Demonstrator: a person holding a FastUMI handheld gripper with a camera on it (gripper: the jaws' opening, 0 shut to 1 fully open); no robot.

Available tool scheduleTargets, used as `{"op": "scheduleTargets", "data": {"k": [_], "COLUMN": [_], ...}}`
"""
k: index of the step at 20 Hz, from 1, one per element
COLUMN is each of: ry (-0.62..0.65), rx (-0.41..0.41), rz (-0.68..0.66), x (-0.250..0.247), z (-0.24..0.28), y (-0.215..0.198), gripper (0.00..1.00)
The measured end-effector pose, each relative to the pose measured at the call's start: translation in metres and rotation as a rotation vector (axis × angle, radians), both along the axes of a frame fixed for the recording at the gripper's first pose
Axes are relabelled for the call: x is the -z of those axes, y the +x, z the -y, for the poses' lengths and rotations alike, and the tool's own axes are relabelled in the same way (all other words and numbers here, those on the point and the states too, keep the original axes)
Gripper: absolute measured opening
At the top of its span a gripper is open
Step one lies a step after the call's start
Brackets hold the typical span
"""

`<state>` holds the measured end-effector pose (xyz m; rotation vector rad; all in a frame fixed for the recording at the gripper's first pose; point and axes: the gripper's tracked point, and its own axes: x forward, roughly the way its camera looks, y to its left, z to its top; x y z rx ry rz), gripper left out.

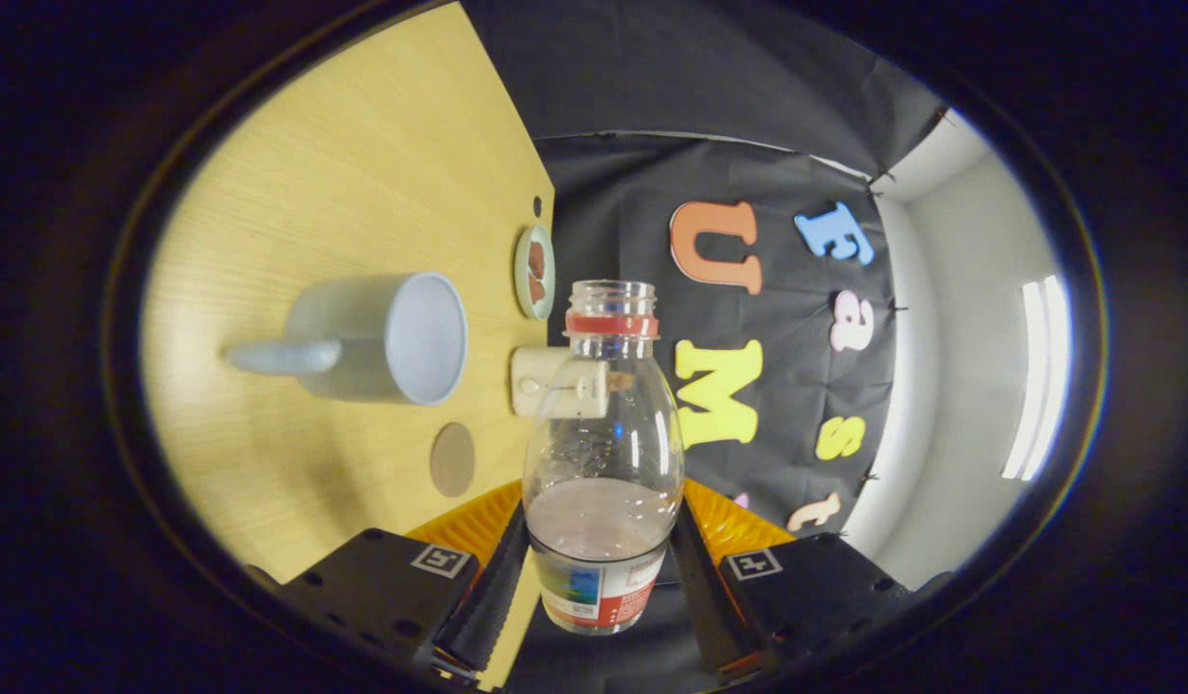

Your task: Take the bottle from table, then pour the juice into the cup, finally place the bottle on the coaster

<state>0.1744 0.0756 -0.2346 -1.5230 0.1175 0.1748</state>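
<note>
Gripper view: The claw (602, 569) grips a clear bottle (604, 453) between its two fingers, both black pads pressed against the labelled lower part. The bottle is uncapped, its red neck ring showing below the open mouth, and a little pale liquid sits low inside it. The view is rolled, so the wooden surface (363, 173) appears to stand on edge beside the bottle.

On that surface a grey mug (377, 337) stands well in from the edges, its open mouth facing toward the bottle and its handle pointing away. Nearer the claw, a round brown coaster (452, 460) lies bare, close to the surface's edge. A small cream-coloured block (560, 382) sits at that edge, partly behind the bottle, and a small dish (534, 272) with something reddish in it lies further along the same edge.

The pick-up looks done: the bottle appears lifted clear of the surface. Whether any juice has reached the mug cannot be told. The bottle has yet to go on the coaster.
</note>
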Motion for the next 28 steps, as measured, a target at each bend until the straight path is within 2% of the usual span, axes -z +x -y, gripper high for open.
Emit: {"op": "scheduleTargets", "data": {"k": [4, 7, 16, 18, 25, 28], "ry": [0.255, 0.403, 0.974, 1.086, 1.293, 1.367], "rx": [0.008, -0.017, 0.121, 0.156, 0.188, 0.216], "rz": [-0.107, -0.082, -0.158, -0.130, 0.057, 0.064], "x": [0.011, -0.004, -0.049, -0.069, -0.138, -0.149], "z": [-0.020, -0.034, -0.020, -0.007, 0.030, 0.037], "y": [-0.026, -0.032, -0.028, -0.023, -0.010, -0.005], "gripper": [0.82, 0.81, 0.82, 0.82, 0.82, 0.82]}}
